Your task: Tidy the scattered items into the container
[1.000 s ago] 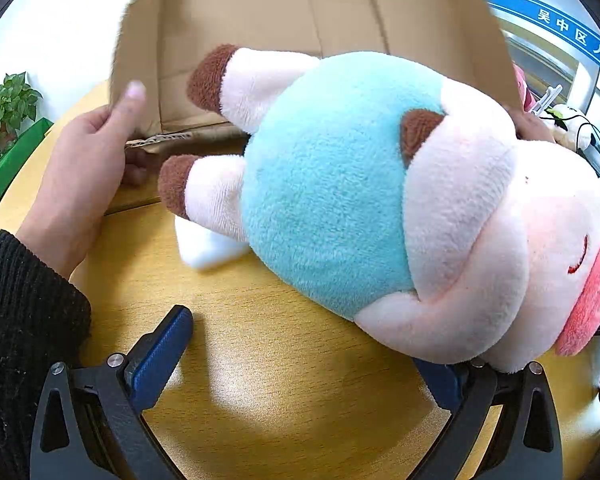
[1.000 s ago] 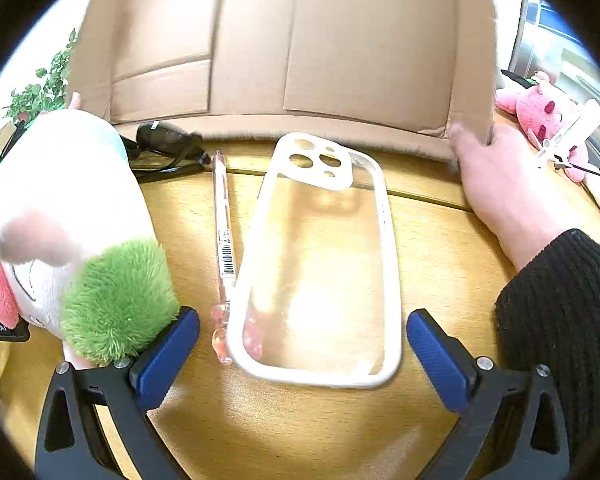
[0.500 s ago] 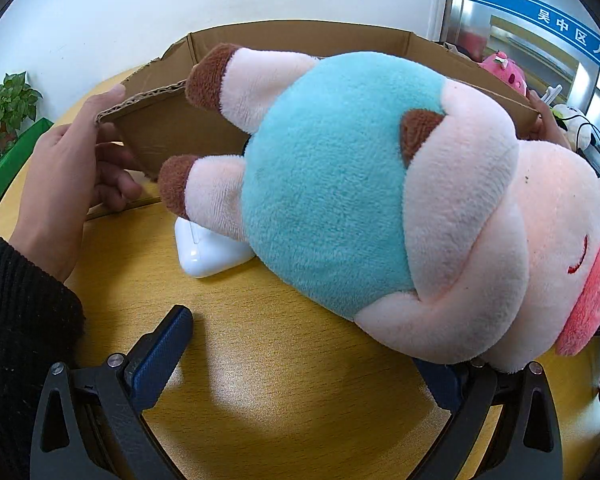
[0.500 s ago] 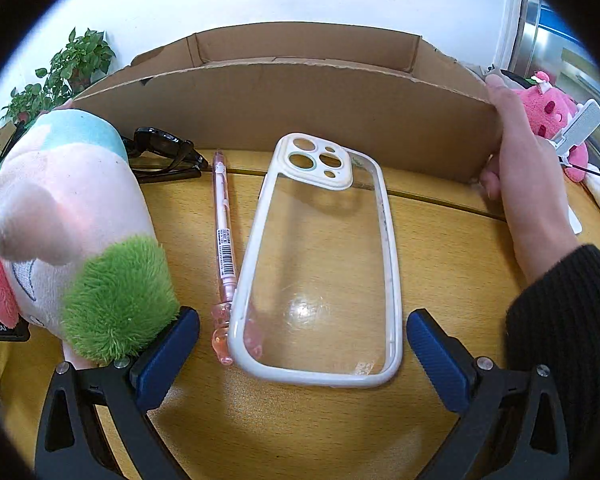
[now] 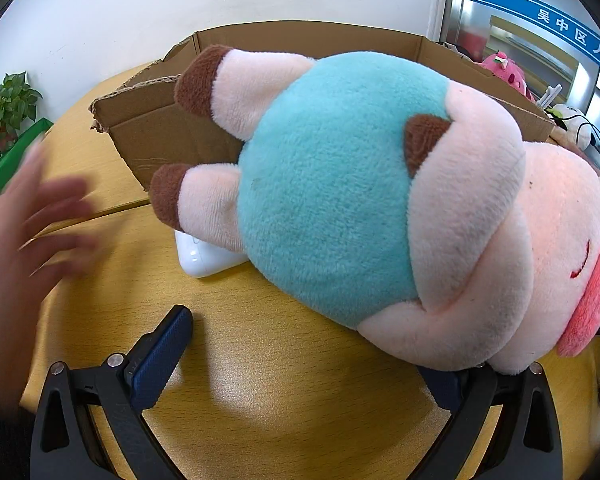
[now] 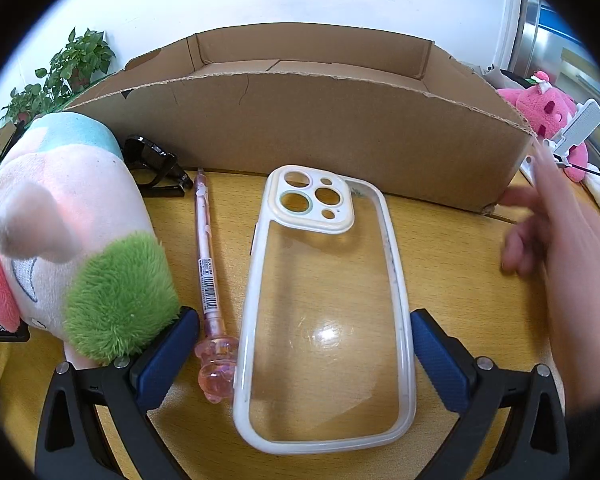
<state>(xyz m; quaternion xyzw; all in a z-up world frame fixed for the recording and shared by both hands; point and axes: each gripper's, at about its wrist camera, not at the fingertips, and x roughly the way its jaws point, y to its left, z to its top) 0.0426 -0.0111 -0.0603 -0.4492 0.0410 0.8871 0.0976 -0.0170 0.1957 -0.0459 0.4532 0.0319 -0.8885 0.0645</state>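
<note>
A cardboard box stands open at the far side of the wooden table; it also shows in the left wrist view. A plush pig with a blue body lies in front of my open left gripper, its head over the right finger; it also shows in the right wrist view. A white box lies partly under it. A clear phone case lies between the fingers of my open right gripper. A pink pen and black sunglasses lie left of the case.
A bare hand is blurred at the left, and another at the right of the box. A pink plush and cables lie at the far right. A potted plant stands at the back left.
The box was tipped down from on end to stand open side up. Both bare hands let go of it and are drawing back. Both grippers stay still.
</note>
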